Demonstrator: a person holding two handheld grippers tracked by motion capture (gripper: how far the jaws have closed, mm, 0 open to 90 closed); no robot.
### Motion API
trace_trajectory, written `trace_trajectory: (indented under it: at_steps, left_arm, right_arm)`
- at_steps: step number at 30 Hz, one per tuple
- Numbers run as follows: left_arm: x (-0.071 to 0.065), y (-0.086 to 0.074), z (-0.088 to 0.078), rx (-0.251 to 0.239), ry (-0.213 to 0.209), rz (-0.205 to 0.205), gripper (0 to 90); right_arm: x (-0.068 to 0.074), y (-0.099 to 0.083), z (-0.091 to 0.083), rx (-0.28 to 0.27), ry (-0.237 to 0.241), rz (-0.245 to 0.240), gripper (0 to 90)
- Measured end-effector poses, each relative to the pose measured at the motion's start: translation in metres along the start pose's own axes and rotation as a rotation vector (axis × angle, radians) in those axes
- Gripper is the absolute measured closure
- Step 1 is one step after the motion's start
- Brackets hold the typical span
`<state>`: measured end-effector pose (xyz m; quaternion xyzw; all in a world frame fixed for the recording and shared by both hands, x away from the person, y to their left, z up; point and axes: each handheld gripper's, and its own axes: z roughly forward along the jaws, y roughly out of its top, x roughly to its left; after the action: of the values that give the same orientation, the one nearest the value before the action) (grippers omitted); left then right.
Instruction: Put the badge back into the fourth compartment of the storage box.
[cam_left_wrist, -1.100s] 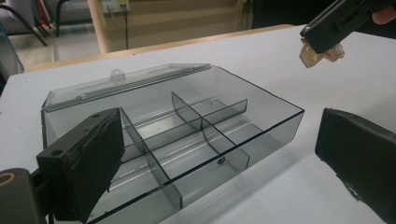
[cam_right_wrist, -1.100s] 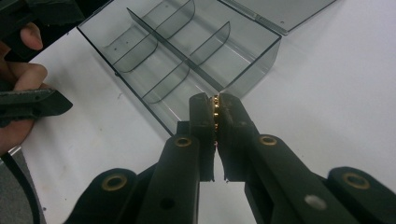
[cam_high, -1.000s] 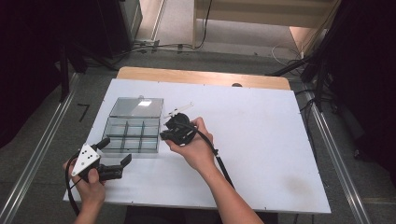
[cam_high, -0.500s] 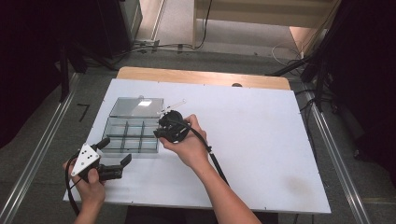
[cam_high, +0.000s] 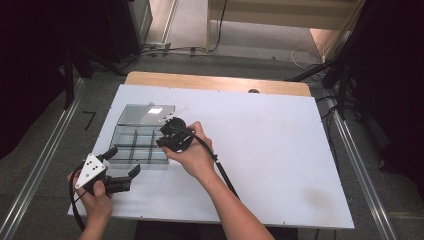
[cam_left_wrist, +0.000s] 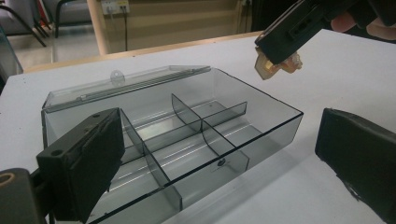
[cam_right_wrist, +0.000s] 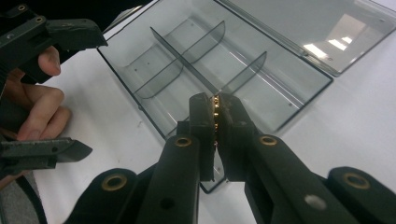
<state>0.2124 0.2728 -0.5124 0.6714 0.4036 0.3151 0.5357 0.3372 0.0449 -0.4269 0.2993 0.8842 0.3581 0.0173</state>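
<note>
High view: a white table (cam_high: 280, 150) carries a clear smoky compartment box (cam_high: 137, 145) near its left side, its lid (cam_high: 147, 114) folded back flat on the table behind it. The right gripper (cam_high: 167, 135) hangs over the box's right end, held by the person's right hand (cam_high: 192, 155), with its cable (cam_high: 220, 170) trailing back along the forearm. The left gripper (cam_high: 122, 167) sits just in front of the box's near left corner, in the left hand (cam_high: 95, 200), with its grey plate on top; its jaws stand spread apart and point toward the box without touching it.

Left gripper view: the two black jaws rise wide apart at the bottom corners, nothing between them but the box (cam_left_wrist: 173, 135) farther off. The box stands open, crossed by dividers (cam_left_wrist: 187, 126) into compartments that look empty. Above the box's far right corner the right gripper (cam_left_wrist: 275, 65) comes down from the upper right, and a small amber piece (cam_left_wrist: 275, 66) shows pinched at its tip.

Right gripper view: the jaws are pressed together on a small brass-coloured piece (cam_right_wrist: 216, 109), seen as a thin studded line between the pads. The tip hovers over the box's near edge (cam_right_wrist: 187, 126), by the end compartment nearest the camera; whether it is over that compartment or just outside the wall I cannot tell. The open lid (cam_right_wrist: 322, 28) lies beyond, top right. At the left edge, the left gripper's (cam_right_wrist: 70, 88) spread jaws and the fingers (cam_right_wrist: 42, 107) holding it show beside the box.
</note>
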Motion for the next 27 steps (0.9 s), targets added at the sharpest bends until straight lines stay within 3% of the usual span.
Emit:
trace_trajectory:
  at_steps: [27]
  left_arm:
    - [0.001, 0.000, -0.001, -0.011, -0.003, -0.011, 1.8]
  right_arm:
    - [0.022, 0.025, 0.034, 0.022, 0.036, -0.050, 82.9]
